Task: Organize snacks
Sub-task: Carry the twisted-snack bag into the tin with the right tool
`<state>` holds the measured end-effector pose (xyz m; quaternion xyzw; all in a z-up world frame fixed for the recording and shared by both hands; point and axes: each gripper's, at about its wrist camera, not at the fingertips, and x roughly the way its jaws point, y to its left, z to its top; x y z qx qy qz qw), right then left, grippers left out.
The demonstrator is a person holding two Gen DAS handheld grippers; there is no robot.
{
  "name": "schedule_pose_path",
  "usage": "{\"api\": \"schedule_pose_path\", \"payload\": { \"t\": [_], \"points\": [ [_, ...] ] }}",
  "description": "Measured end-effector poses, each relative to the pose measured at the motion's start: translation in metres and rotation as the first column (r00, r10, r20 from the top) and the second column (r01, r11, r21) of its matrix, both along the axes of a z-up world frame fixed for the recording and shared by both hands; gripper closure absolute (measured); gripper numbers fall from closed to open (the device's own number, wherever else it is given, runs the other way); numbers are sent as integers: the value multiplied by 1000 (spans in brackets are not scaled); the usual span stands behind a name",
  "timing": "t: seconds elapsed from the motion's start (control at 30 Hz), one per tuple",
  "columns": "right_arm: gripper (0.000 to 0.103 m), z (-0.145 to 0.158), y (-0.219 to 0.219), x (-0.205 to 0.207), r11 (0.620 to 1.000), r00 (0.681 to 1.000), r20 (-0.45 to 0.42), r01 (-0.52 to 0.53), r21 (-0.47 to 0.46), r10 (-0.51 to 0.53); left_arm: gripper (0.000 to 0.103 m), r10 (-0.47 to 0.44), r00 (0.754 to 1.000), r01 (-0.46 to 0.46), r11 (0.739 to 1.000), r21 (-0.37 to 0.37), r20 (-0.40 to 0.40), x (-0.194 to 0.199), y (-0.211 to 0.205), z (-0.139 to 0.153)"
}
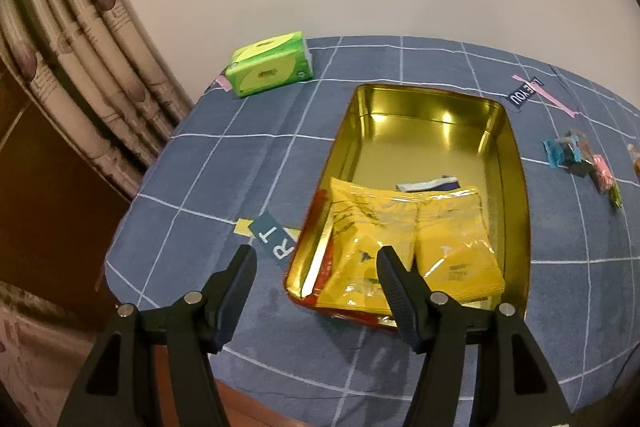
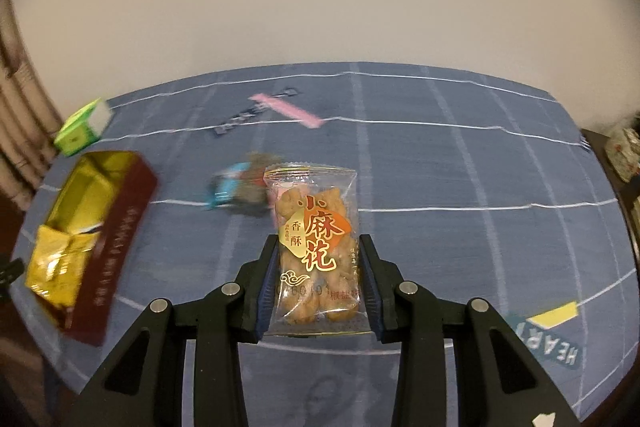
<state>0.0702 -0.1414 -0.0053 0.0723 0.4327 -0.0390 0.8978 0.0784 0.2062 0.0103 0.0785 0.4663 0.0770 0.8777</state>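
Yellow packets [image 1: 416, 247] already sit in the tin [image 1: 516, 187] past my released left jaws [image 1: 316, 259], right jaws [image 2: 320, 247] grasping a snack bag [image 2: 316, 247], more wrapped snacks [image 2: 240, 187] beyond it wait on the counter [image 2: 480, 167].

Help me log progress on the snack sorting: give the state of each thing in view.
Gold tin: lidless, partly filled.
Yellow packets: lying in the tin.
Twist snack packet: sealed, gripped.
Right tongs: shut on the packet.
Left tongs: open, empty.
Loose snacks: lying on the cloth.
Green tissue pack: lying on the cloth.
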Motion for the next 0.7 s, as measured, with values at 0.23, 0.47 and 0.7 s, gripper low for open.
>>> {"api": "schedule_pose_path", "payload": {
  "t": [0.23,0.47,0.7],
  "points": [
    [69,5,70,4,990,990,-12,-140,24,140,39,43,999,-43,999,-2,1,1,13,0],
    [69,4,129,3,968,968,-21,-249,33,249,39,94,996,-94,995,-26,-10,2,29,-3],
    [69,5,176,7,943,944,-27,-328,62,330,39,192,981,-194,978,-77,-22,2,59,-4]
  ]
}}
